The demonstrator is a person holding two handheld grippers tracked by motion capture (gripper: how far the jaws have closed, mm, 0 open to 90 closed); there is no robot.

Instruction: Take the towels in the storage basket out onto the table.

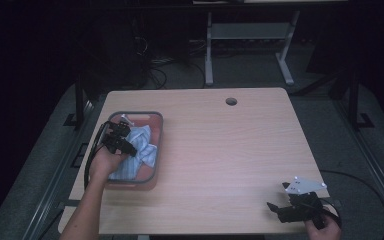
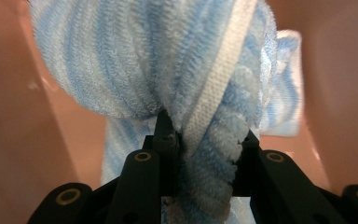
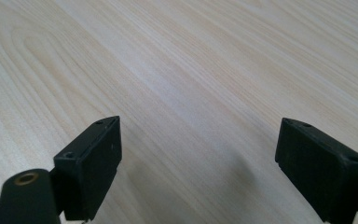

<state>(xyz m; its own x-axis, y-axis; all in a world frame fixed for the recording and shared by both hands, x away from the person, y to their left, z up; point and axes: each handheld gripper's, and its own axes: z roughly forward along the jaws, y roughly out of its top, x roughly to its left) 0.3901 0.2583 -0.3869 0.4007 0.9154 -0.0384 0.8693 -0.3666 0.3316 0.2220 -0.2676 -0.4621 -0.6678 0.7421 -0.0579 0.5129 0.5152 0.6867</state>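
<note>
**Striped towel in pink basket, held by left gripper**

Towel (image 2: 177, 70): blue-and-white striped terry cloth with a white hem band, bunched up. A fold of it is pinched between the jaws of the left gripper (image 2: 204, 149); the rest rises ahead of the jaws.

Basket (image 1: 156, 131): pink, grey-rimmed, rectangular. It surrounds the left gripper (image 1: 122, 137) and the towel (image 1: 142, 145); its pink walls stand on either side of the jaws.

Right gripper (image 3: 198, 161): jaws spread wide with nothing between them, low over bare wood. It sits well apart from the basket, at the near right corner of the bench (image 1: 230, 150).

Right gripper (image 1: 280, 207): carries a grey three-cornered plate on top.
</note>
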